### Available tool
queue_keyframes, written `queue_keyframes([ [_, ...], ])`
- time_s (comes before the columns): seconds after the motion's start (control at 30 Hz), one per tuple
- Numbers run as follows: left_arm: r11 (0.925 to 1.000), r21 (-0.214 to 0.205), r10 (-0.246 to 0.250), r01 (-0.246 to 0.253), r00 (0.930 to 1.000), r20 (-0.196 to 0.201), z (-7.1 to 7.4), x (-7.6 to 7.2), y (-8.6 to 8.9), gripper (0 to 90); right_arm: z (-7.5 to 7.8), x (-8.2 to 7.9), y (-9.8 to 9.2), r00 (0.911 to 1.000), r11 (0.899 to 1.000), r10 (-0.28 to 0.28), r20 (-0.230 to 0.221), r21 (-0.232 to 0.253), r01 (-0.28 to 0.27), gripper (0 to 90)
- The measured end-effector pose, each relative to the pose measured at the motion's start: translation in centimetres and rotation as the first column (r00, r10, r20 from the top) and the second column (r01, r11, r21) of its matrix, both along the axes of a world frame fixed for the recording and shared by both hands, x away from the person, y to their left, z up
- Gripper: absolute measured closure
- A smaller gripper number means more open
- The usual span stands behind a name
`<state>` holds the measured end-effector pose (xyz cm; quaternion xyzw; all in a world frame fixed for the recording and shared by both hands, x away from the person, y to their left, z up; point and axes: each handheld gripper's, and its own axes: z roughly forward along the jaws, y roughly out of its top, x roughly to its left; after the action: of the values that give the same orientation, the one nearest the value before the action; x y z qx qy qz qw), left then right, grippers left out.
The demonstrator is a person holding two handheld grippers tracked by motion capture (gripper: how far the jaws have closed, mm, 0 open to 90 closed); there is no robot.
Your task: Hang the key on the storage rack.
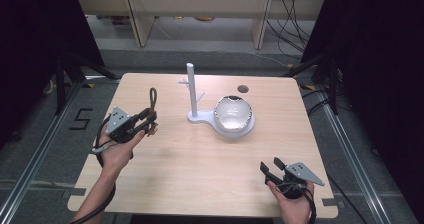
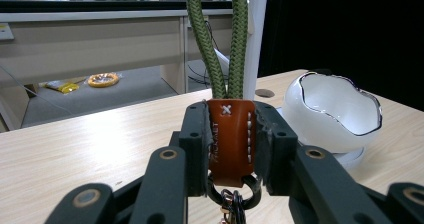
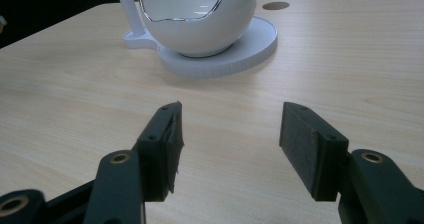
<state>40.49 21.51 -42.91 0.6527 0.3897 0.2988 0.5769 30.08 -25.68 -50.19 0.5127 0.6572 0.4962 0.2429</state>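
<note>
A keychain with a brown leather tab (image 2: 231, 140) and a green braided cord loop (image 2: 218, 39) is clamped in my left gripper (image 2: 231, 149). In the high view that left gripper (image 1: 148, 119) is held above the table's left side, the green loop (image 1: 153, 97) standing up from it. A metal ring hangs below the tab. My right gripper (image 1: 272, 167) rests near the table's front right, open, with nothing between its pads (image 3: 167, 146). A white stand with an upright post (image 1: 191, 89) and a white cracked-egg bowl (image 1: 232, 112) sits at the table's middle.
The light wooden table (image 1: 200, 174) has a round cable hole (image 1: 243, 88) at the back right. Small pegs branch off the post. Black curtains flank both sides; shelving and cables lie beyond the far edge.
</note>
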Motion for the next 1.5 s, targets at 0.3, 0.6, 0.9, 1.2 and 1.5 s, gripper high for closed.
queue_keyframes([
  [0.3,1.0000,-0.002,-0.005,0.005,1.0000,0.002,0.0,0.4,-0.4,68.5,-0.1,0.2,-0.1,0.9997,1.000,0.003,0.023,-0.012,-0.003,43.4],
  [0.6,1.0000,0.003,-0.008,0.008,1.0000,0.001,0.0,0.6,-0.8,68.5,-0.1,0.1,-0.1,0.9999,1.000,0.008,0.013,-0.006,-0.008,43.3],
  [0.9,0.9999,0.002,-0.011,0.011,0.9999,0.000,0.2,0.9,-1.1,68.4,-0.1,0.1,-0.1,0.9998,1.000,0.004,0.018,-0.007,-0.004,43.3],
  [1.2,1.0000,0.006,-0.006,0.006,0.9999,-0.008,0.0,1.4,-1.2,68.4,0.0,0.1,-0.3,0.9997,1.000,0.002,0.024,-0.025,-0.002,43.2],
  [1.5,0.9998,0.016,-0.007,0.008,0.9998,-0.020,-0.3,2.0,-1.5,68.4,-0.1,0.1,-0.2,0.9998,1.000,0.003,0.022,-0.023,-0.002,43.2],
])
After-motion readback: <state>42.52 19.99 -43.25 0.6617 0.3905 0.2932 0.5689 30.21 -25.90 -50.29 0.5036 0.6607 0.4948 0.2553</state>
